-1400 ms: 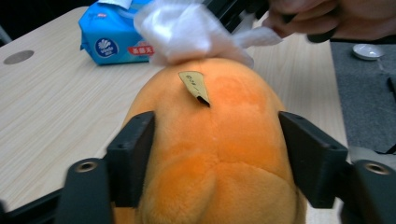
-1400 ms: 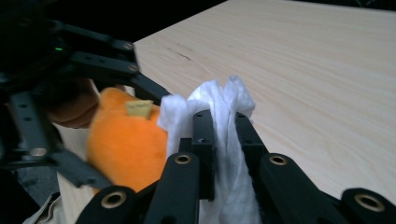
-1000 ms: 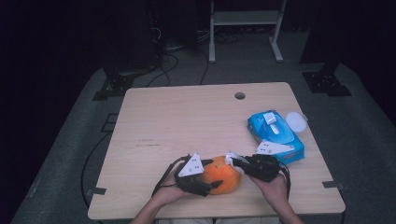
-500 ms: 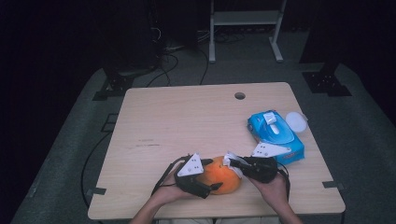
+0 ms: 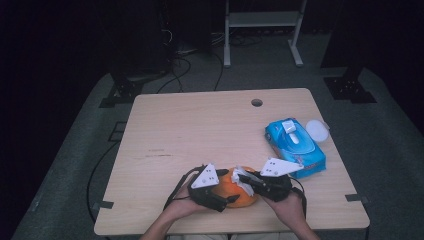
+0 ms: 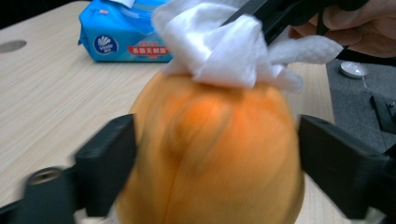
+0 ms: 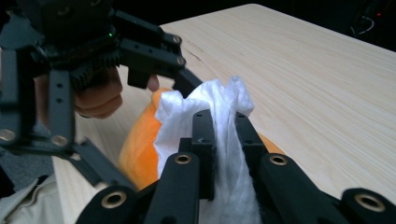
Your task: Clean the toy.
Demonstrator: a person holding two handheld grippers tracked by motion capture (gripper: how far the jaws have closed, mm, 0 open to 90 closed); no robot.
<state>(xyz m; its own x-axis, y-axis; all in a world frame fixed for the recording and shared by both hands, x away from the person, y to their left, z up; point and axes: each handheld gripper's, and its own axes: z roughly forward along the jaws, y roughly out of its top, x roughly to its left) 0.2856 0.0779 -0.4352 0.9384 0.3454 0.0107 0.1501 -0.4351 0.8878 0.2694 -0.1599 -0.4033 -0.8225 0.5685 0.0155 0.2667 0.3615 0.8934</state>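
At the near edge of the pale wooden table, a round, smooth orange fruit is found resting on the tabletop, between the person's two hands.

The left gripper, black with a grey three-cornered plate on top, is placed against the fruit's left side. In the left gripper view the fruit is seen between the two black jaws, which stand wide. A narrow gap is visible on the right side; on the left side contact cannot be told because of blur. The jaws have just been opening, with the fruit between them, and no pressing grip is observed.

The right gripper is held over the fruit's top from the right. Its jaws are drawn close together and a crumpled white wipe is pinched between them. In the left gripper view the wipe is seen lying on the crown of the fruit, in contact with the skin. In the high view the wipe is seen as a white patch at the fruit's upper right.

Farther back, toward the right edge of the table, a blue soft plastic pack of wipes with a white flap lid is noted, well apart from the fruit. A round white lid-like object is recorded just beside the pack's far corner. A small round hole is noted near the table's far edge.
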